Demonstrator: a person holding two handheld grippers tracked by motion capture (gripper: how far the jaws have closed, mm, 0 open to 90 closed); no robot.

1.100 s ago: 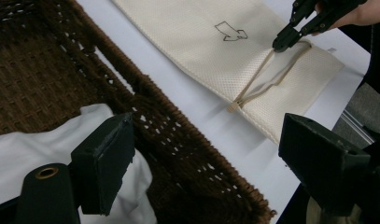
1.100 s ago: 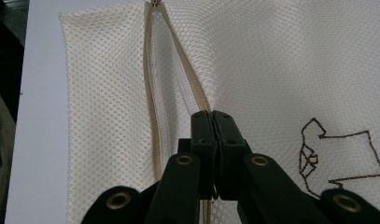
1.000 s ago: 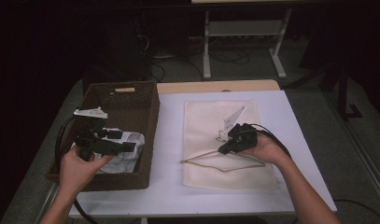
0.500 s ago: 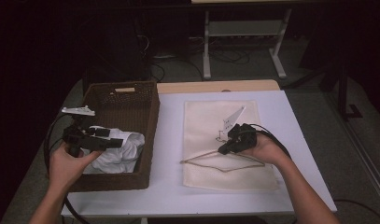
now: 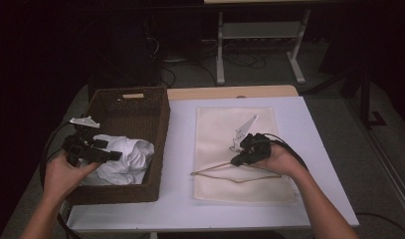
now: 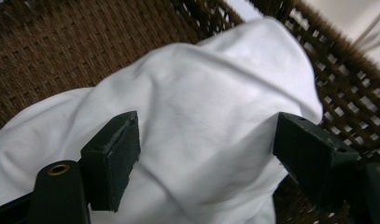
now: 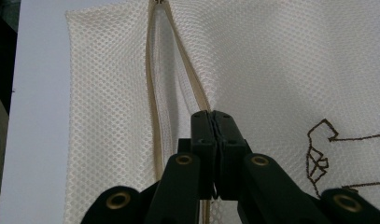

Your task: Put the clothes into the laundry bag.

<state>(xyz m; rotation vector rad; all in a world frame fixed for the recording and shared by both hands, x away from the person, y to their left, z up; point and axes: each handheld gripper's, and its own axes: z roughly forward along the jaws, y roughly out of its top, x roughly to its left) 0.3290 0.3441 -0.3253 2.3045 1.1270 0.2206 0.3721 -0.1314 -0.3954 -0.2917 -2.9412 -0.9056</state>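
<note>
A white cloth (image 5: pixel 130 155) lies crumpled in a brown wicker basket (image 5: pixel 162 119) at the table's left. My left gripper (image 5: pixel 112 157) hovers over the basket's left side and points right at the cloth. In the left gripper view the cloth (image 6: pixel 201 107) bulges up between the wide jaws of my left gripper (image 6: pixel 208 156). They have just been closing a little, and the pads do not press on it. A cream mesh bag (image 5: pixel 225 129) lies flat right of the basket. My right gripper (image 5: pixel 236 160) (image 7: pixel 212 116) is shut on its zipper edge (image 7: pixel 197 95), and the zipper gapes.
The white table (image 5: pixel 180 149) ends close to the person's side. A brown embroidered figure (image 7: pixel 318 158) marks the mesh bag. A grey plate (image 5: pixel 84 121) rides on the left gripper. Beyond the table stand a metal frame (image 5: pixel 259 35) and cables on a dark floor.
My left gripper has drawn back to the left over the basket, uncovering more of the white cloth. The right gripper has stayed put on the zipper edge.
</note>
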